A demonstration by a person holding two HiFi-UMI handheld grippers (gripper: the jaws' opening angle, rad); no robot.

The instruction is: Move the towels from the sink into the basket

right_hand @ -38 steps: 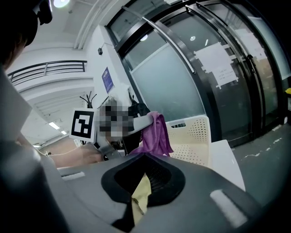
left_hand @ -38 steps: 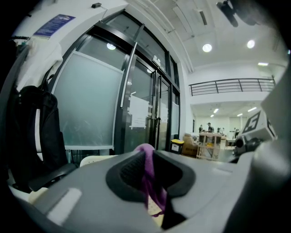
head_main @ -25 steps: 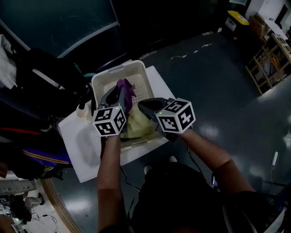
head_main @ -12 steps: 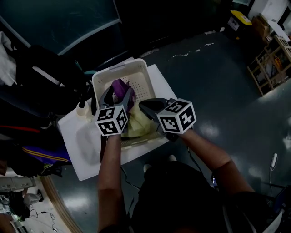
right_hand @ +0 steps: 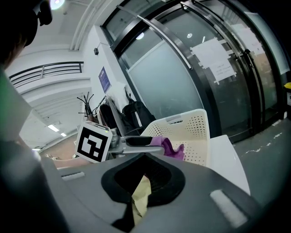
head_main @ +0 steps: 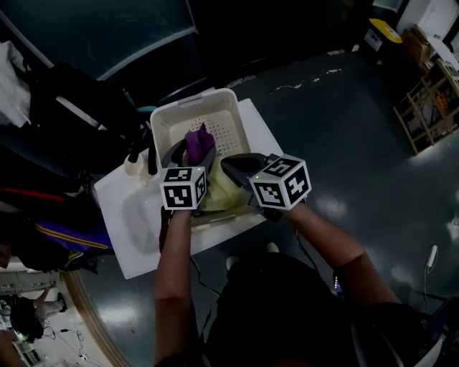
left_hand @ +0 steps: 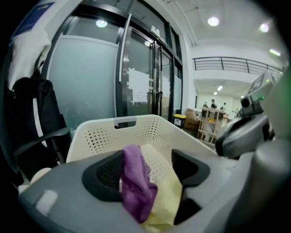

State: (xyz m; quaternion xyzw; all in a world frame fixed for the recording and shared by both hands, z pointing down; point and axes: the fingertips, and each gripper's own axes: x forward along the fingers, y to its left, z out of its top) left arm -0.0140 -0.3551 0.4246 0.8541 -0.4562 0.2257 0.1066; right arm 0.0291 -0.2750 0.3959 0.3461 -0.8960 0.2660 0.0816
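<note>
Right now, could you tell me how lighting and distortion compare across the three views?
Head view: dim, only the basket stands out. Left gripper view: bright, fisheye-bent doors, purple towel slightly soft. Right gripper view: doors curved, bright ceiling light top left, yellow towel soft too.

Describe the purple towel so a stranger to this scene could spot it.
Find the cream perforated basket on the white sink unit. At its near end, between the open jaws of the left hand-held gripper, which have just been opening, is a small crumpled purple towel. It is the only purple cloth; the yellow towel beside it is pale.
</note>
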